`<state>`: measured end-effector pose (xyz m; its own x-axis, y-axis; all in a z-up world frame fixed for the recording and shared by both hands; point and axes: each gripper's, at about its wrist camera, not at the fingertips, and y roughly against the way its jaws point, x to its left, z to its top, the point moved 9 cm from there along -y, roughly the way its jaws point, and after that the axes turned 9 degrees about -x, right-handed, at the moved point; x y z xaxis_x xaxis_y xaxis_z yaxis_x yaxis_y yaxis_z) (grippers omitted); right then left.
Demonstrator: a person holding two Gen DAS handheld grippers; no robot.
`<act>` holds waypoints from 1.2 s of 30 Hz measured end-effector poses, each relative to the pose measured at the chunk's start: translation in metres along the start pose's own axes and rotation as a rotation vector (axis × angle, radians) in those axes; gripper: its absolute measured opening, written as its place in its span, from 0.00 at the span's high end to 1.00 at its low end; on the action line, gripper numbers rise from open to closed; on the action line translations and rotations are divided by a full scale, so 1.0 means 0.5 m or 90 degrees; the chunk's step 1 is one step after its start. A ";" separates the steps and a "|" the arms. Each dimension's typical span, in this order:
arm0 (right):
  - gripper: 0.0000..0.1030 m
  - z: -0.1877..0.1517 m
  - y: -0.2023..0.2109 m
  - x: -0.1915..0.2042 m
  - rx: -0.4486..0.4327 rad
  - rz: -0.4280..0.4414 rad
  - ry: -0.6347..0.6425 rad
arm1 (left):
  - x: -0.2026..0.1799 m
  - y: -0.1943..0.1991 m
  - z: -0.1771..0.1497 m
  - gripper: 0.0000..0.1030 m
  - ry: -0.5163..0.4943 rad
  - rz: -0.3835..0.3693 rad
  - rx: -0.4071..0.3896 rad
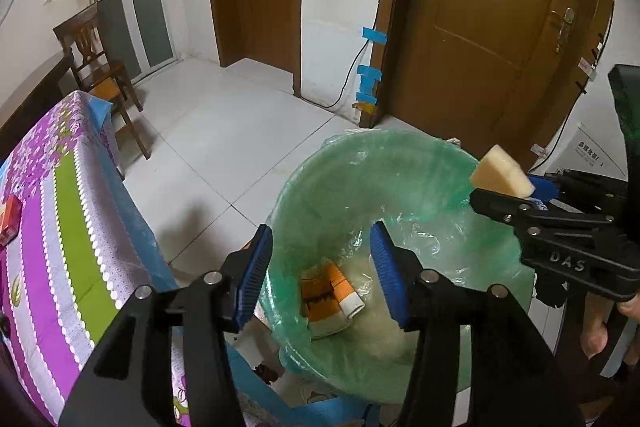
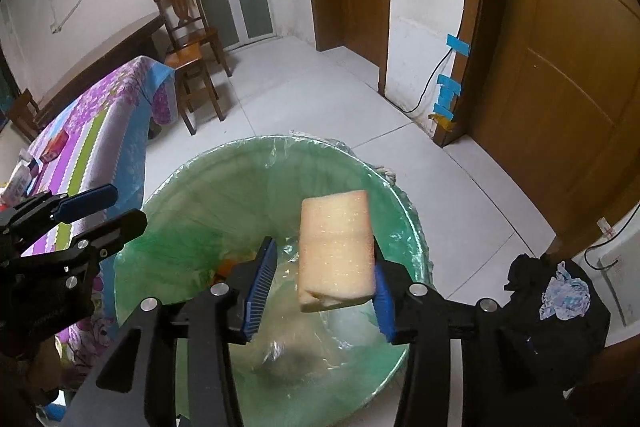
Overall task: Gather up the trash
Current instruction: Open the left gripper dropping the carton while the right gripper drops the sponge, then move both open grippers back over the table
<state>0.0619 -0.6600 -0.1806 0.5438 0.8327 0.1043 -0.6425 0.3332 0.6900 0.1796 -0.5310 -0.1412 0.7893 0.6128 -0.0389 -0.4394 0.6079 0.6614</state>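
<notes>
While both grippers hover over the bin:
Left gripper (image 1: 320, 267): jaws wide, nothing between them — above the bin's 9 o'clock side
Right gripper (image 2: 320, 279): jaws spread wider than the sponge, which touches only the right finger
Sponge (image 2: 335, 251): pale yellow foam block, over the bin's mouth
Bin (image 2: 168, 195): round, green liner; an orange-and-white carton (image 1: 330, 293) lies at its bottom
Table (image 1: 60, 211): floral cloth, at 9 o'clock of the bin
</notes>
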 end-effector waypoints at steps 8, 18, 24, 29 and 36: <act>0.32 0.003 0.018 0.019 -0.008 0.019 -0.005 | 0.011 0.024 0.000 0.48 0.003 0.000 -0.010; 0.27 0.001 0.002 0.013 0.014 0.010 0.017 | 0.025 0.042 0.003 0.48 0.002 0.007 -0.022; 0.27 0.012 0.042 0.024 -0.016 0.025 0.018 | 0.043 0.050 -0.003 0.48 0.004 0.013 -0.023; 0.25 0.025 0.097 0.069 -0.061 0.055 0.024 | 0.093 0.081 -0.019 0.45 0.006 0.037 -0.030; 0.19 0.036 0.173 0.243 -0.140 0.136 0.070 | 0.236 0.186 -0.067 0.39 0.039 0.096 -0.050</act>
<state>0.0822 -0.5378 -0.0951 0.3309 0.9326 0.1441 -0.8433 0.2238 0.4886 0.2174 -0.3851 -0.1093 0.6858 0.7277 0.0093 -0.5847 0.5434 0.6024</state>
